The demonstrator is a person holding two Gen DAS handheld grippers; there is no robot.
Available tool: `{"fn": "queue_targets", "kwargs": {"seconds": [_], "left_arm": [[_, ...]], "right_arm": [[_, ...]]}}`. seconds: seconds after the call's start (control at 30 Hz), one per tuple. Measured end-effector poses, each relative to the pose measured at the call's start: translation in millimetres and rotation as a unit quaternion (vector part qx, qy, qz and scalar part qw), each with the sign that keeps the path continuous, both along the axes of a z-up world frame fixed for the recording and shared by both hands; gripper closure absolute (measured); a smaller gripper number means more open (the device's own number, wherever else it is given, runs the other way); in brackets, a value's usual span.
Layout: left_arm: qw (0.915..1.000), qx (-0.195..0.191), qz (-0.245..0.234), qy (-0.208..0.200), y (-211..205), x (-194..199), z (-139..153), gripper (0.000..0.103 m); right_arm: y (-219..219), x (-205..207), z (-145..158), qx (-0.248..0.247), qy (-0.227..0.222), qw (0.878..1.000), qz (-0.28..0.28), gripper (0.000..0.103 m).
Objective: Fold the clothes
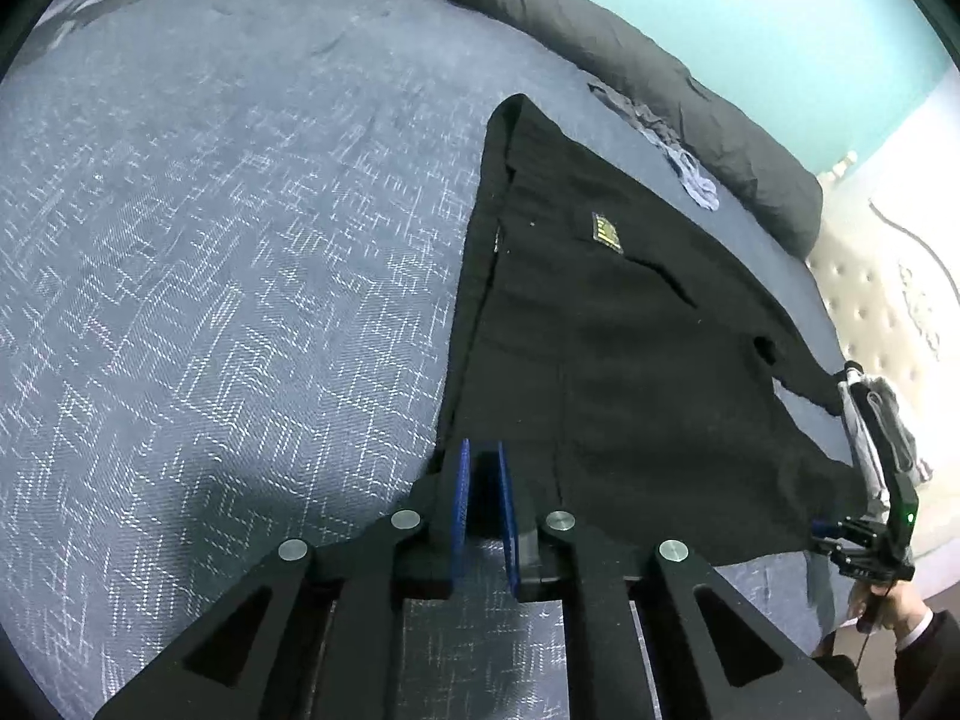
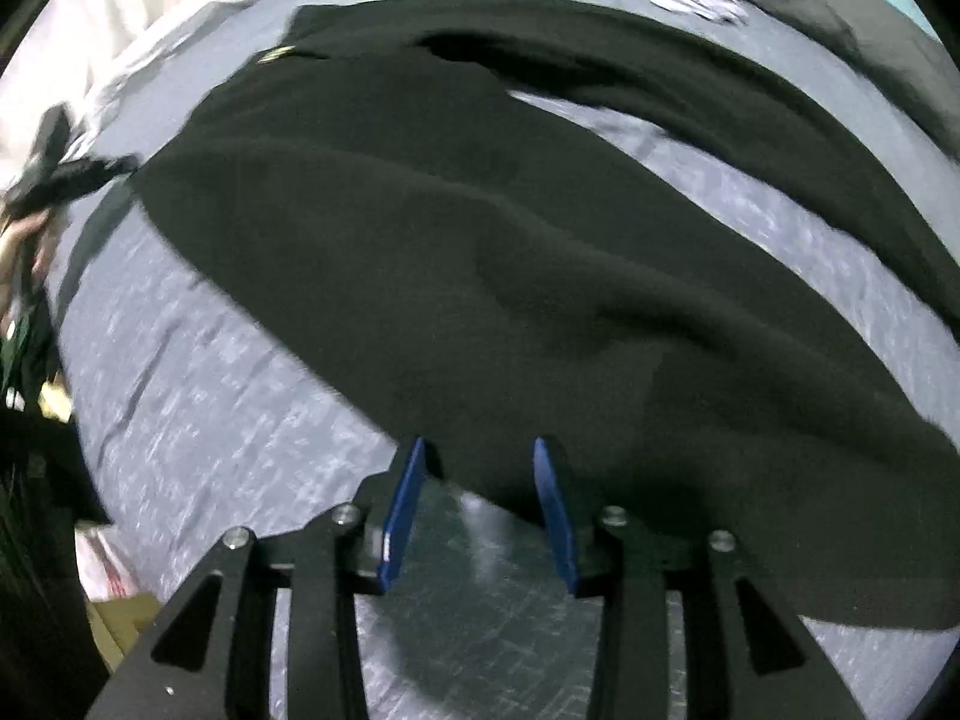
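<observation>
Black garment [image 1: 630, 360] spread flat on a grey patterned bedspread [image 1: 210, 300], toward the bed's right side, near a rolled dark blanket [image 1: 660, 78] along the far edge. Left gripper [image 1: 483, 480] is clenched on the garment's near corner. Right gripper [image 2: 480, 468] is released, blue pads [image 2: 405, 510] apart over the garment's near edge

The garment [image 1: 630, 348] lies flat on the bed [image 1: 240, 240], with a rolled blanket [image 1: 630, 60] behind it.
</observation>
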State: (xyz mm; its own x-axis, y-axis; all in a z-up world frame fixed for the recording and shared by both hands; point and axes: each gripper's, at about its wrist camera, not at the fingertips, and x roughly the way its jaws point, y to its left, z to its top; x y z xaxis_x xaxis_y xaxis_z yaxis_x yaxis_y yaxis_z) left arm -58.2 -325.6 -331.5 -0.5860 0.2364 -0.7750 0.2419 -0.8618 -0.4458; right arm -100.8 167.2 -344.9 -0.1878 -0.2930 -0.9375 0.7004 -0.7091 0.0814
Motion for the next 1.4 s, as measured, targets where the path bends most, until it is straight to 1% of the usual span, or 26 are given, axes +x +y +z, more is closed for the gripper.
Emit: {"fn": "queue_targets", "kwargs": {"seconds": [0.03,0.17,0.27,0.33,0.4,0.47,0.5,0.53,0.63,0.7,0.77,0.93,0.97,1.0,1.13,1.17,1.23,1.27,1.3,1.37,1.4], "left_arm": [[1.0,-0.002,0.001,0.001,0,0,1,0.093],[0.9999,0.007,0.001,0.015,0,1,9,0.093],[1.0,0.004,-0.007,0.003,3,-1,3,0.092],[0.9999,0.005,-0.011,-0.002,5,-2,-1,0.092],[0.9999,0.01,-0.013,-0.004,5,-3,-4,0.092],[0.9998,0.002,-0.02,-0.002,8,-3,-1,0.093],[0.9997,-0.002,-0.023,-0.001,10,-3,0,0.1],[0.9996,-0.007,-0.027,0.0,12,-3,2,0.103],[0.9993,-0.023,-0.028,0.008,13,2,11,0.103],[0.9993,-0.03,-0.018,0.015,7,10,18,0.103],[0.9995,-0.026,-0.007,0.016,0,17,19,0.103],[0.9996,-0.019,0.006,0.022,-8,23,20,0.103],[0.9995,-0.019,0.007,0.024,-7,22,21,0.103],[0.9995,-0.017,0.005,0.025,-6,22,20,0.103],[0.9995,-0.019,0.001,0.025,0,15,21,0.103],[0.9994,-0.018,-0.002,0.028,3,12,23,0.103],[0.9993,-0.018,-0.009,0.033,9,8,27,0.103],[0.9991,-0.02,-0.012,0.035,12,5,29,0.103],[0.999,-0.021,-0.015,0.036,15,3,31,0.103],[0.9988,-0.022,-0.023,0.039,26,-7,34,0.103],[0.9986,-0.022,-0.027,0.039,32,-12,36,0.103]], "right_arm": [[-3,3,-1,0.009,0.005,1.0,0.009,0.065],[-3,2,-1,0.01,0.009,1.0,0.008,0.065],[-4,1,-1,0.011,0.012,1.0,0.007,0.065],[-4,1,-1,0.012,0.013,1.0,0.007,0.07],[-4,0,-1,0.013,0.015,1.0,0.006,0.09],[-4,0,0,0.013,0.017,1.0,0.006,0.096],[-4,-1,0,0.014,0.018,1.0,0.006,0.099],[-4,-1,0,0.014,0.019,1.0,0.006,0.099],[-4,8,7,0.014,0.022,0.999,0.024,0.1],[-3,16,11,0.014,0.02,0.999,0.036,0.1],[-2,22,11,0.022,0.019,0.998,0.049,0.1],[-15,39,5,0.032,0.007,0.998,0.05,0.1],[-14,37,6,0.027,0.002,0.999,0.046,0.1],[-13,36,7,0.021,-0.002,0.999,0.042,0.096],[-8,31,12,-0.001,-0.019,1.0,0.024,0.091],[2,27,19,-0.01,-0.018,1.0,0.011,0.088],[23,17,32,-0.027,-0.014,0.999,-0.019,0.079],[41,6,38,-0.03,-0.002,0.998,-0.05,0.071],[59,-6,45,-0.033,0.011,0.996,-0.081,0.066],[97,-28,57,-0.04,0.034,0.988,-0.144,0.066],[121,-35,63,-0.048,0.041,0.981,-0.182,0.066]]}}
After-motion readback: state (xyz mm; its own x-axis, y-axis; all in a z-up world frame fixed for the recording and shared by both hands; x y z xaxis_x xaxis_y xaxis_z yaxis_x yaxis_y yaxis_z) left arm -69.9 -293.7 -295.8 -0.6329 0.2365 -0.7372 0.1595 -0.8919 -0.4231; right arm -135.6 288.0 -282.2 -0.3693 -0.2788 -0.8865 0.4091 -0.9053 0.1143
